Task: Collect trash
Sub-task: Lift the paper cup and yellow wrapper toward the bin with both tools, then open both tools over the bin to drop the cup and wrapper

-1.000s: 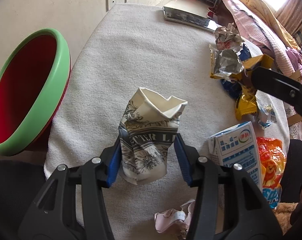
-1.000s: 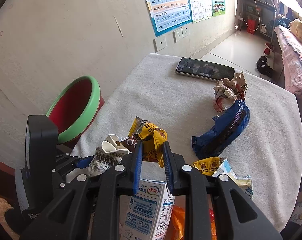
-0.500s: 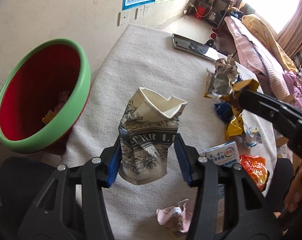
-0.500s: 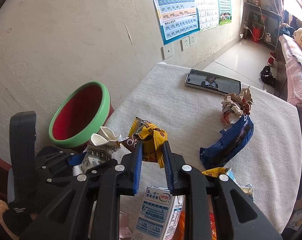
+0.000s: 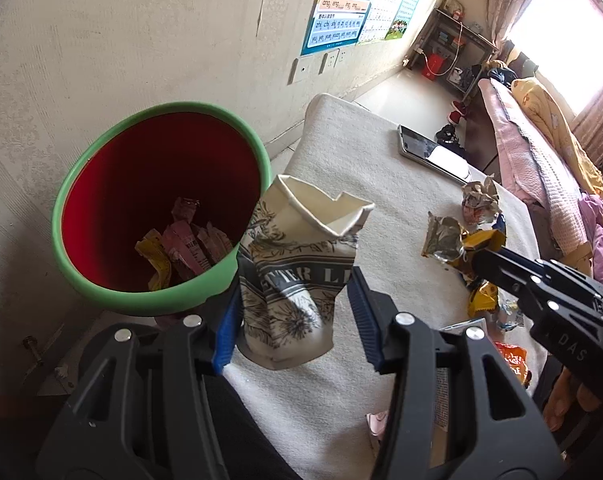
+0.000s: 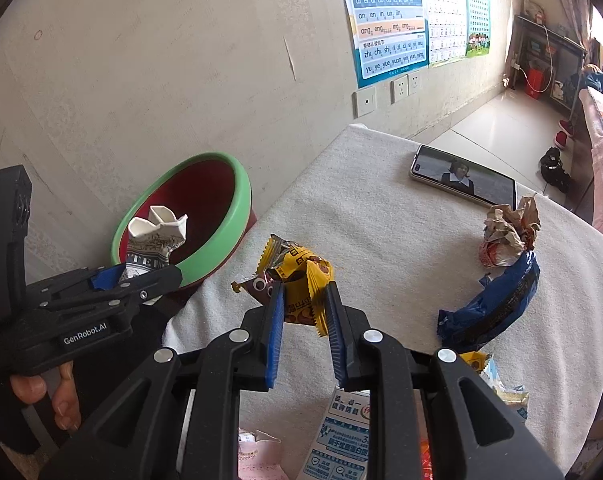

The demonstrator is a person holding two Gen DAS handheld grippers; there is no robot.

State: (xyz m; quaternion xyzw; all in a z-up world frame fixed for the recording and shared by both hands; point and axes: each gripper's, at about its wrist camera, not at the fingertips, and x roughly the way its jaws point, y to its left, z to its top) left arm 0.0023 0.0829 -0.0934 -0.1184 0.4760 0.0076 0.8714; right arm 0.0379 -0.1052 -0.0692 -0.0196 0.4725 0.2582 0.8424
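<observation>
My left gripper (image 5: 295,312) is shut on a crushed paper cup (image 5: 297,264) with grey print, held in the air at the near rim of the green bin (image 5: 141,292). The bin's red inside holds several wrappers (image 5: 181,246). From the right wrist view the same cup (image 6: 153,240) hangs in front of the bin (image 6: 225,236) in the left gripper (image 6: 137,276). My right gripper (image 6: 301,308) is shut on a crumpled yellow snack wrapper (image 6: 297,272), raised above the towel-covered table (image 6: 381,216). That wrapper (image 5: 477,240) also shows at the right.
On the table lie a phone (image 6: 463,180), a crumpled paper ball (image 6: 507,236), a blue wrapper (image 6: 489,308), a milk carton (image 6: 345,436), an orange packet (image 5: 511,360) and pink scraps (image 6: 257,452). A wall with posters stands behind the bin. A bed (image 5: 541,152) lies at the right.
Left gripper has carried the cup up and leftward to the bin's rim, and the bin's inside has come into view. Right gripper has lifted slightly with the yellow wrapper.
</observation>
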